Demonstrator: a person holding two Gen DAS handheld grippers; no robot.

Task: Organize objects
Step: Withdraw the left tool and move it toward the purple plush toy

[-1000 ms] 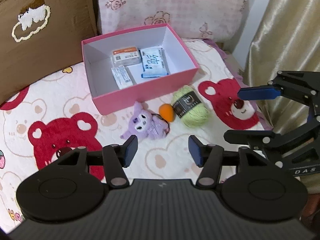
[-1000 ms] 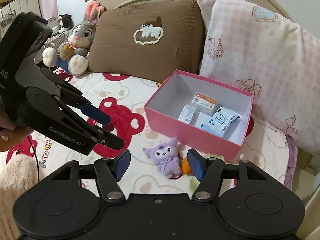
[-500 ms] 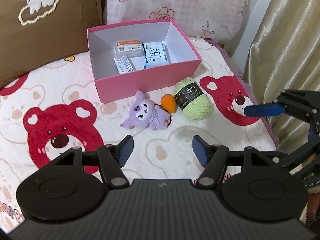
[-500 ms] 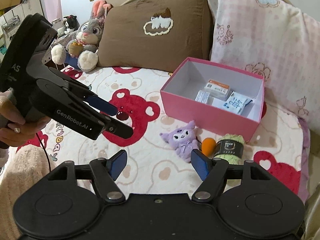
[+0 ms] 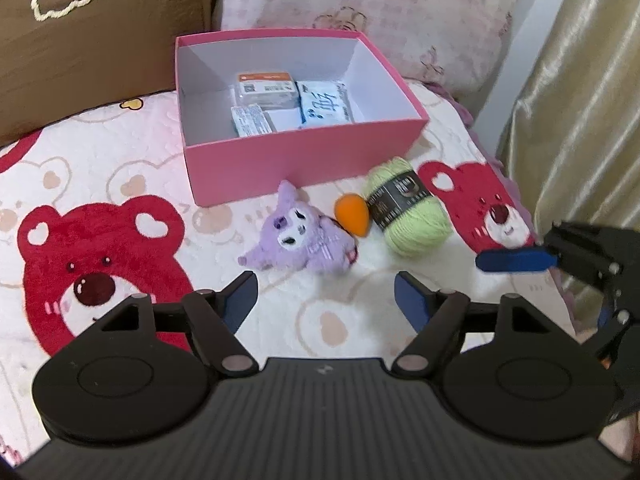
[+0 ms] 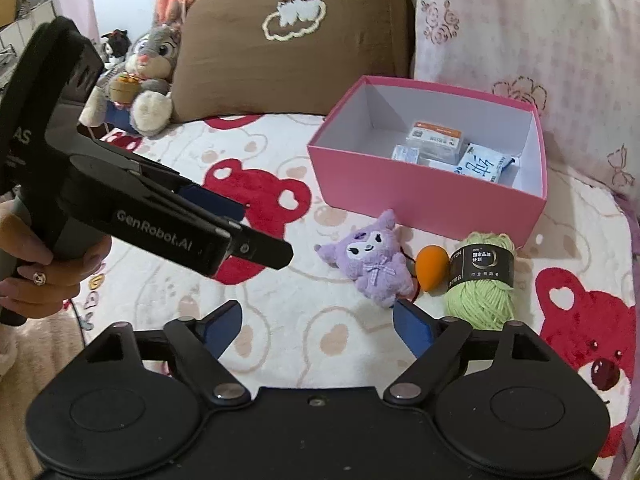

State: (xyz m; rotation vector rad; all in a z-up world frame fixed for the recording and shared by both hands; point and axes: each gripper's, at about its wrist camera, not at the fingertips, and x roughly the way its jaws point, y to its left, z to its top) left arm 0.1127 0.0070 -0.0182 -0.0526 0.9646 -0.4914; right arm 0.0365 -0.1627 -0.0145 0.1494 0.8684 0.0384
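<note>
An open pink box sits on the bed and holds three small packets. In front of it lie a purple plush toy, an orange egg-shaped sponge and a green yarn ball. My left gripper is open and empty, just short of the plush. My right gripper is open and empty, short of the plush and yarn. The right gripper also shows at the right of the left wrist view.
The bed cover has red bear prints. A brown pillow and a pink pillow stand behind the box. A grey bunny plush sits far left. A curtain hangs at the right bed edge.
Both grippers have pulled back from the box and objects, which now sit farther ahead. Both stay open. The objects have not moved.
</note>
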